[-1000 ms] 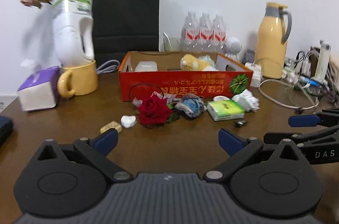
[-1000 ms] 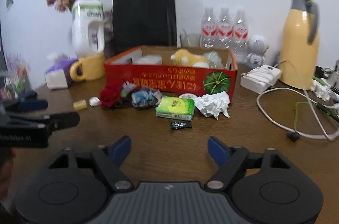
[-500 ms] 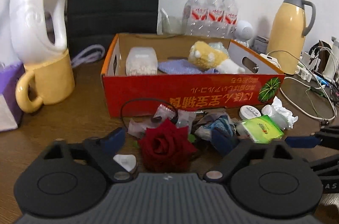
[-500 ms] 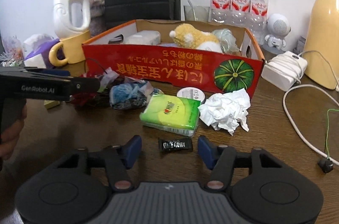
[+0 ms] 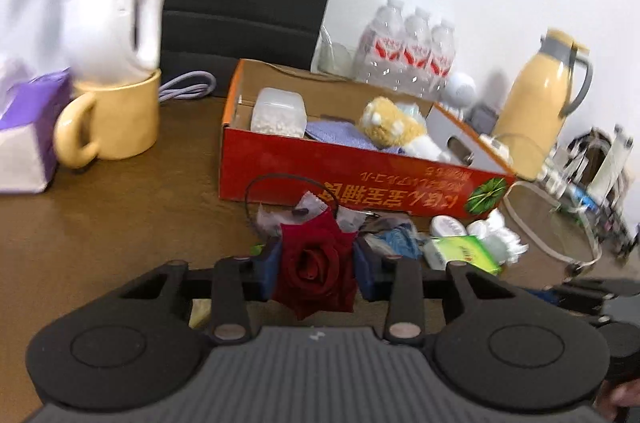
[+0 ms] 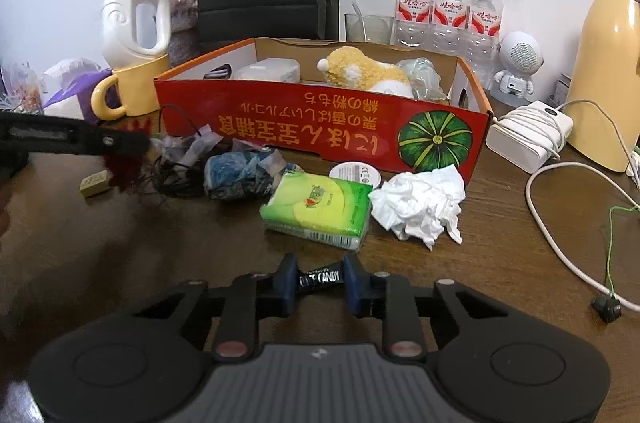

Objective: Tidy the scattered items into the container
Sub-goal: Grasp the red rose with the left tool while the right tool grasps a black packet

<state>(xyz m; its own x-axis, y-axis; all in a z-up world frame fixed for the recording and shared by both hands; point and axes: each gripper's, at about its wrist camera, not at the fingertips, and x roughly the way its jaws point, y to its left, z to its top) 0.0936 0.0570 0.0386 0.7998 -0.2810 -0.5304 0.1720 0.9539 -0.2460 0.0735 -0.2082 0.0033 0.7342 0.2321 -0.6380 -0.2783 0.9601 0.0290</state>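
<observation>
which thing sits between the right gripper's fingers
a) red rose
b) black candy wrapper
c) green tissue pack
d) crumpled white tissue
b: the right wrist view shows the black candy wrapper spanning the gap of the right gripper, whose jaws are closing on it, while the green tissue pack and crumpled white tissue lie farther off on the table.
</observation>
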